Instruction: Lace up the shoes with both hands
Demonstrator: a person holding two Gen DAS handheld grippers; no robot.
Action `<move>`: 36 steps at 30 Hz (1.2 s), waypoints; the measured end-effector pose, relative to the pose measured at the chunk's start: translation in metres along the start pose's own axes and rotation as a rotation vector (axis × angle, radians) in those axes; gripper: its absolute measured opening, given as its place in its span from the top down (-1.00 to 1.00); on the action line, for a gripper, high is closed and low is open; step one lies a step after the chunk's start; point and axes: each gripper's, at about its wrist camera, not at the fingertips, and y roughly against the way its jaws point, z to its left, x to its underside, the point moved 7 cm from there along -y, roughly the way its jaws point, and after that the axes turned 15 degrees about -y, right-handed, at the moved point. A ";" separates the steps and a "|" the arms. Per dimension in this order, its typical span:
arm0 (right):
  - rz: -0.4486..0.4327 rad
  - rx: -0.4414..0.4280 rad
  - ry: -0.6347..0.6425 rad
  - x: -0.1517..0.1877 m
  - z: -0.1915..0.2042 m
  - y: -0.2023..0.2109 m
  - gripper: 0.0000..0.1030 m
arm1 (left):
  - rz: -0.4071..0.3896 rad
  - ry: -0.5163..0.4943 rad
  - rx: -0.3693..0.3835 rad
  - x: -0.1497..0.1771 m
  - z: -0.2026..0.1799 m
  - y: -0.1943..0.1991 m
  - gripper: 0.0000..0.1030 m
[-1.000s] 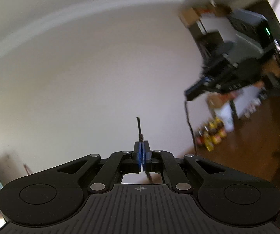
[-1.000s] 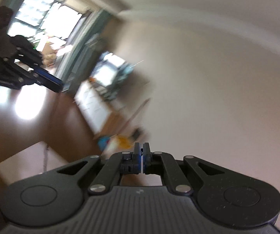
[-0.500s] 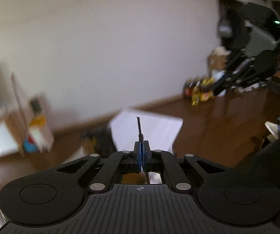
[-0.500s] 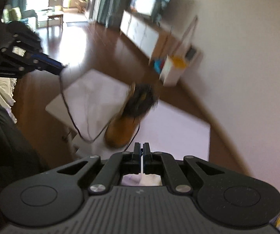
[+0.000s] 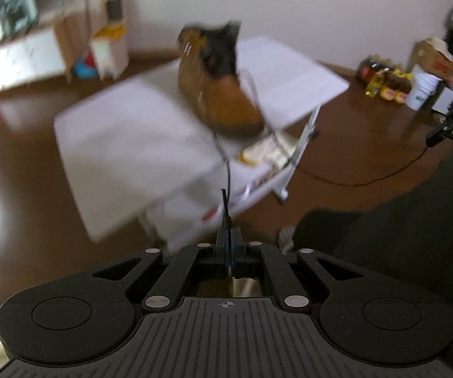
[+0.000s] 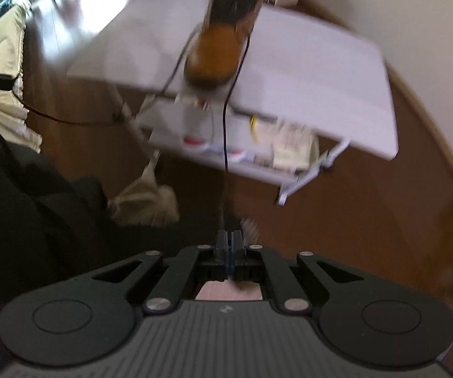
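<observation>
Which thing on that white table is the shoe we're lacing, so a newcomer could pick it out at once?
Start at the white folding table in the middle of the dark wood floor. On its top, near the front edge, stands the boot, a tan ankle-high one with a black collar. It is the only thing on the tabletop, and a dark lace runs off each side of it, one into each shut gripper.
</observation>
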 end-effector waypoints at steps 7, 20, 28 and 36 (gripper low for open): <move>0.079 -0.007 -0.006 0.020 -0.001 -0.027 0.96 | 0.050 0.048 0.012 0.012 -0.007 -0.009 0.98; -0.142 -0.017 0.071 -0.083 -0.016 0.005 0.96 | -0.102 -0.026 -0.167 -0.067 0.046 0.014 0.98; -0.731 0.037 0.161 -0.229 -0.020 0.138 0.96 | -0.437 -0.229 -0.648 -0.229 0.125 0.097 0.97; -0.838 -0.059 0.234 -0.275 0.002 0.148 0.96 | -0.361 -0.157 -0.602 -0.237 0.143 0.033 0.97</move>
